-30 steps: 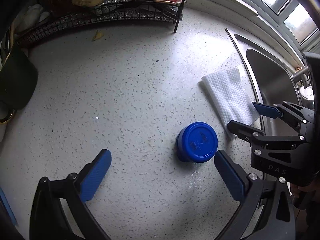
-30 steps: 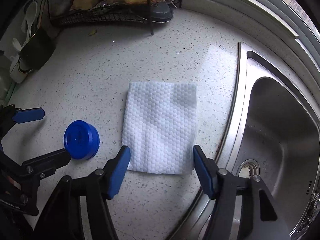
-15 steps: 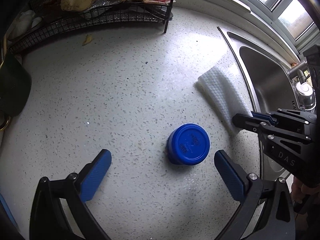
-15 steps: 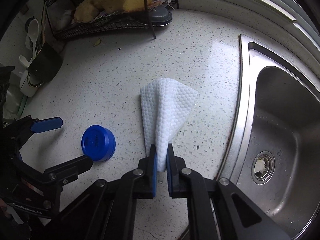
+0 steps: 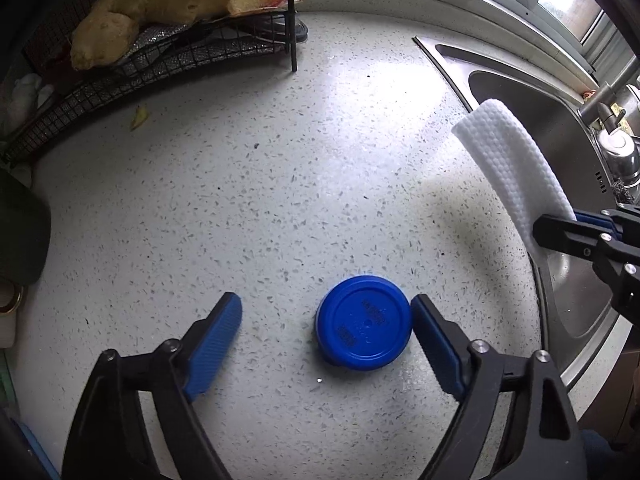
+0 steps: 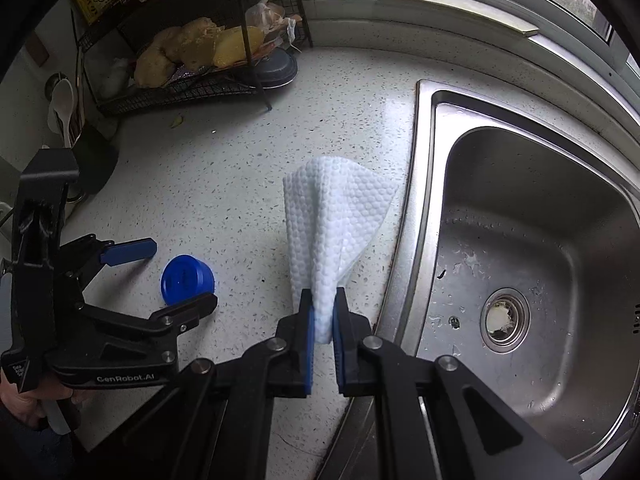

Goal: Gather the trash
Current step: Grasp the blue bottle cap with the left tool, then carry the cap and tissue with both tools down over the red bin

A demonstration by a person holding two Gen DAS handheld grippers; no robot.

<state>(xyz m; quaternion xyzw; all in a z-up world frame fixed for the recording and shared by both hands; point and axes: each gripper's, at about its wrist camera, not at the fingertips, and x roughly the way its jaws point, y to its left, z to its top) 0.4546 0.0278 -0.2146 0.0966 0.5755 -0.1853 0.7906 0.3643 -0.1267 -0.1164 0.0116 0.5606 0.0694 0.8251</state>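
Pinching the white paper towel [image 6: 332, 236] at its near edge, the right gripper [image 6: 323, 322] has its pads pressed together on the gathered sheet, which a second ago lay flat and square on the counter [image 5: 280, 184] beside the sink's rim. Now it is bunched into a fan and lifted clear of the stone, close to the counter's sink-side edge, so one piece of trash looks secured. The blue cap [image 5: 363, 323] sits toward the counter's near edge, between the left gripper's [image 5: 326, 340] fingers; those jaws have just been closing around it. One pad is touching or nearly touching the cap's side while the other stands well apart, so it is not gripped yet, and I judge that grasp to be the step in hand.

The towel is soft, embossed with small dimples, and hangs in loose folds. The cap is hard, glossy plastic, a low round disc with moulded lettering on top. Beneath them the counter is pale speckled stone, smooth and hard. The steel sink [image 6: 540, 240] is brushed and wet. A black wire rack [image 5: 168, 68] in the far corner holds knobbly ginger [image 5: 160, 4].
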